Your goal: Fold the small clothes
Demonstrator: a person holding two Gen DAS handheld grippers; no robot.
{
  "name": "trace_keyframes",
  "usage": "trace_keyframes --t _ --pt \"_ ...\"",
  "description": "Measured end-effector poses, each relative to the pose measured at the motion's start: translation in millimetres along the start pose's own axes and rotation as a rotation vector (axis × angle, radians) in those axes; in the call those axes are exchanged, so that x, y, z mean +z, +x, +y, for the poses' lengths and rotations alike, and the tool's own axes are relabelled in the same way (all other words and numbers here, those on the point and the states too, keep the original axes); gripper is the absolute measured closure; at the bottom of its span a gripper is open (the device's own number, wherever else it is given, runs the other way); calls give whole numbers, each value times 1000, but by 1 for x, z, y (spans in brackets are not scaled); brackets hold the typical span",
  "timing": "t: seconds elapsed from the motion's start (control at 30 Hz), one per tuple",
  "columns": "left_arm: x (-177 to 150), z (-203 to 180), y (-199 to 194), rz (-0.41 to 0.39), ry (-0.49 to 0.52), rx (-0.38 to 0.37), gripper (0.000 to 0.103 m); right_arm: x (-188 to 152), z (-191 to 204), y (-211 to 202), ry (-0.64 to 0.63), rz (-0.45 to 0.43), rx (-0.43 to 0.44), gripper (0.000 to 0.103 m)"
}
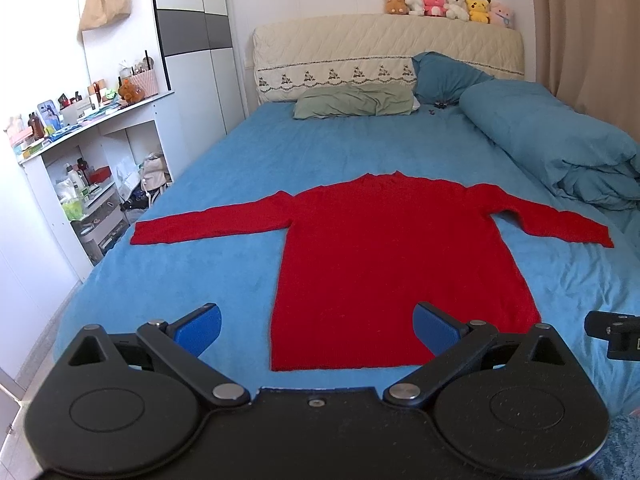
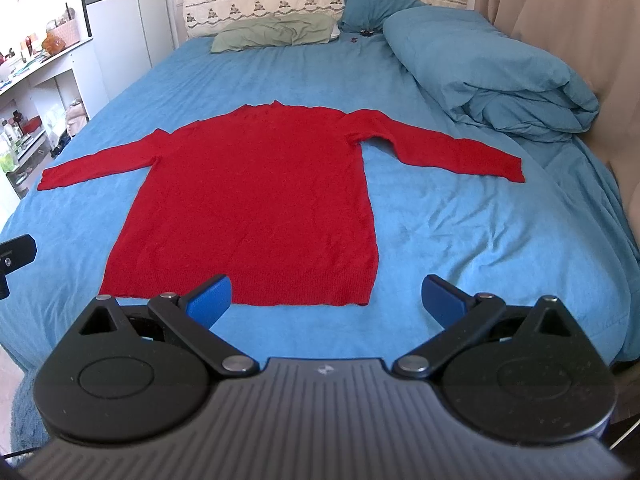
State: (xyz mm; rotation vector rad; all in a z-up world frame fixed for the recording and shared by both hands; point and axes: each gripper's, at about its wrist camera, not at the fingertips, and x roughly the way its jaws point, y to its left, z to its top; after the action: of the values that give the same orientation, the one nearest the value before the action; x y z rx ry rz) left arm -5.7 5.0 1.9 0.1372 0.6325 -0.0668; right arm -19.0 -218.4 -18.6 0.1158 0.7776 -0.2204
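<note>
Two tongs: both spread wide, gripping nothing, touching nothing.
Left tongs point(image 1: 317, 326): blue pads far apart, held above the near left corner of the sweater's hem.
Right tongs point(image 2: 327, 296): blue pads far apart, held above the near right corner of the hem.
Red sweater point(image 1: 384, 248): flat on the bed point(image 1: 224, 184), hem nearest, collar away, both sleeves stretched sideways.
Green pillow point(image 1: 354, 101): by the headboard.
Blue duvet point(image 1: 560, 140): bunched along the far right side.

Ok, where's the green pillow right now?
The green pillow lies at the bed's head, left of centre, against the cream headboard, far beyond the red sweater.
</note>
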Motion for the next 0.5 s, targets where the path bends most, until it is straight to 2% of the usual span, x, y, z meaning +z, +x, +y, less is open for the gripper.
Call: trace_keyframes --t 0.5 --pt "1 0 -1 -2 7 3 0 0 3 -1 -1 0 1 0"
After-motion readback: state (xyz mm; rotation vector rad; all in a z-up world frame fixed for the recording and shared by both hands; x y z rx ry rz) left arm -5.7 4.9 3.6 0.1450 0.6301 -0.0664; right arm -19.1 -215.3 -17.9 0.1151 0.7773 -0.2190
